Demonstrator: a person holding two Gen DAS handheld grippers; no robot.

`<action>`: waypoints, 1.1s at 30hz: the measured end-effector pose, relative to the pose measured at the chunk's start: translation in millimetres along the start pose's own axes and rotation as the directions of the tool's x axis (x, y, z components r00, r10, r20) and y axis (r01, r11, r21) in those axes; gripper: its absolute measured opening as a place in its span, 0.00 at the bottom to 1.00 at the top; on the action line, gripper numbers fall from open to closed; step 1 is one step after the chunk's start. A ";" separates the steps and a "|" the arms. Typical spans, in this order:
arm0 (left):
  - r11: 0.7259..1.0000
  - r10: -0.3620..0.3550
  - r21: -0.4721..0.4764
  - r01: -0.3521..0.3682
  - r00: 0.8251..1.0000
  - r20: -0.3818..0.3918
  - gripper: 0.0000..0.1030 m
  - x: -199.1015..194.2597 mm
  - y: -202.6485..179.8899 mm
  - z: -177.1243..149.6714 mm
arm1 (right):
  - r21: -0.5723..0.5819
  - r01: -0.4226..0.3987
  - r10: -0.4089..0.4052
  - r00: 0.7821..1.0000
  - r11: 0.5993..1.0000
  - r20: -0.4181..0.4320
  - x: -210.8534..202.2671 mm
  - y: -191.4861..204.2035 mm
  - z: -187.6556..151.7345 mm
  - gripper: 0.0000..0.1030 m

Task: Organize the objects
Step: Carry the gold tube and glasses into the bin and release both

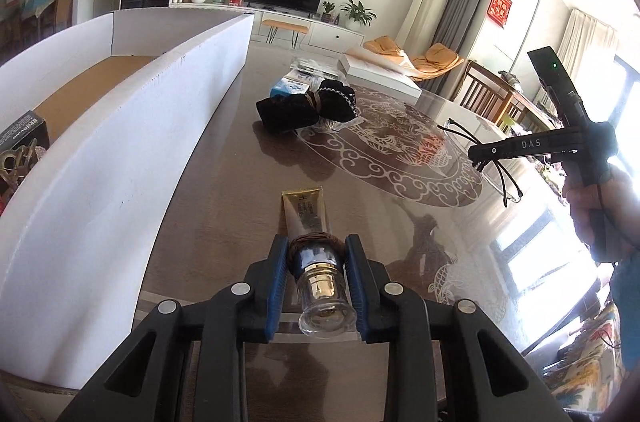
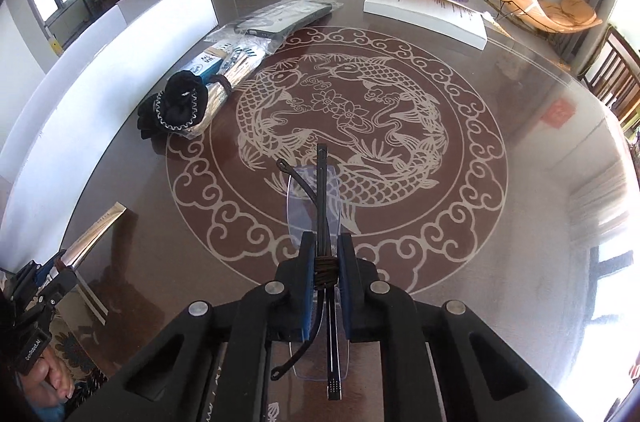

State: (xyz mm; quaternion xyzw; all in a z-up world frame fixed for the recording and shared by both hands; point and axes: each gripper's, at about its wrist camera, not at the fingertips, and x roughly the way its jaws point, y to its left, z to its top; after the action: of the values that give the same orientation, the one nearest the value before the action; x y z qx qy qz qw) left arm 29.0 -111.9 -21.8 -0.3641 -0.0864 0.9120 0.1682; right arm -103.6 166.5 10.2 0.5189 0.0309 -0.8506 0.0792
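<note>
Left gripper [image 1: 316,262] is clamping narrow on a gold-and-white cosmetic tube w/ clear cap [image 1: 312,242], blue pads [image 1: 280,278] biting just above the cap, a brown band wrapped there; tube is pointing fwd, low over the dark glass-topped table w/ white koi pattern [image 1: 240,182]. Right gripper [image 2: 323,262] is pinching a pair of rimless glasses w/ thin black arms [image 2: 316,198] at the folded temples, held above the table centre.

White-walled cardboard box [image 1: 120,142] is sitting just left of the tube, likely the drop spot. Black fabric bundle [image 1: 308,106] and blue-white packet [image 1: 290,87] are waiting further out.

Risks, as I judge: smooth tube sliding out of the pads if tilted cap-down; glasses are gripped on thin wire only, so they could swing or twist, lens scraping the glass top; box wall is tall, so the tube tail could be catching on the rim.
</note>
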 end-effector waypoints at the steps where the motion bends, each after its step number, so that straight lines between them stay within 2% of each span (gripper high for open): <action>1: 1.000 -0.004 0.004 0.004 1.000 0.014 0.27 -4.1 -2.4 2.2 | 0.003 -0.016 0.016 1.000 1.000 0.016 -7.9 2.2 1.3 0.11; 10: 0.999 -0.045 0.013 0.044 0.989 0.140 0.27 -46.2 -8.7 27.5 | -0.071 -0.111 0.121 0.980 0.991 0.158 -64.7 56.3 28.8 0.11; 16: 0.998 -0.059 -0.014 0.064 0.968 0.244 0.27 -93.6 2.0 47.9 | -0.152 -0.162 0.192 0.958 0.975 0.211 -91.5 102.0 41.5 0.11; 20: 0.997 -0.027 -0.062 0.049 0.950 0.312 0.27 -130.1 31.6 71.1 | -0.224 -0.239 0.290 0.929 0.945 0.231 -108.7 149.7 58.2 0.11; 22: 0.994 0.004 -0.104 0.030 0.948 0.317 0.27 -144.1 56.2 82.7 | -0.263 -0.290 0.352 0.907 0.920 0.232 -115.1 180.8 67.1 0.11; 24: 0.988 0.044 -0.155 0.004 0.952 0.303 0.27 -152.1 85.0 91.8 | -0.295 -0.351 0.420 0.882 0.889 0.215 -114.6 213.4 76.7 0.11; 26: 0.980 0.107 -0.192 -0.055 0.957 0.270 0.27 -155.1 113.1 97.6 | -0.312 -0.408 0.476 0.860 0.858 0.186 -108.6 244.8 84.1 0.11; 28: 0.971 0.148 -0.215 -0.105 0.970 0.195 0.27 -145.3 141.9 104.3 | -0.318 -0.452 0.514 0.845 0.833 0.147 -96.0 274.2 91.3 0.11; 30: 0.962 0.155 -0.242 -0.125 0.982 0.112 0.27 -128.7 169.7 107.9 | -0.298 -0.499 0.546 0.832 0.814 0.098 -75.8 300.0 96.9 0.12; 32: 0.948 0.192 -0.259 -0.186 0.981 -0.003 0.29 -106.1 193.2 109.8 | -0.254 -0.552 0.574 0.819 0.794 0.013 -47.3 321.4 99.3 0.14; 33: 0.941 0.210 -0.259 -0.217 0.976 -0.054 0.38 -92.4 203.0 108.7 | -0.230 -0.569 0.578 0.815 0.789 -0.032 -32.4 330.5 98.8 0.20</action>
State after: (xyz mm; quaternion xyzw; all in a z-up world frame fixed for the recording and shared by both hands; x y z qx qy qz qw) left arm -33.1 -338.4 58.3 -0.4021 -0.1645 0.9005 0.0196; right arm -120.7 -169.2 94.1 0.4740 -0.0321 -0.7872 0.3932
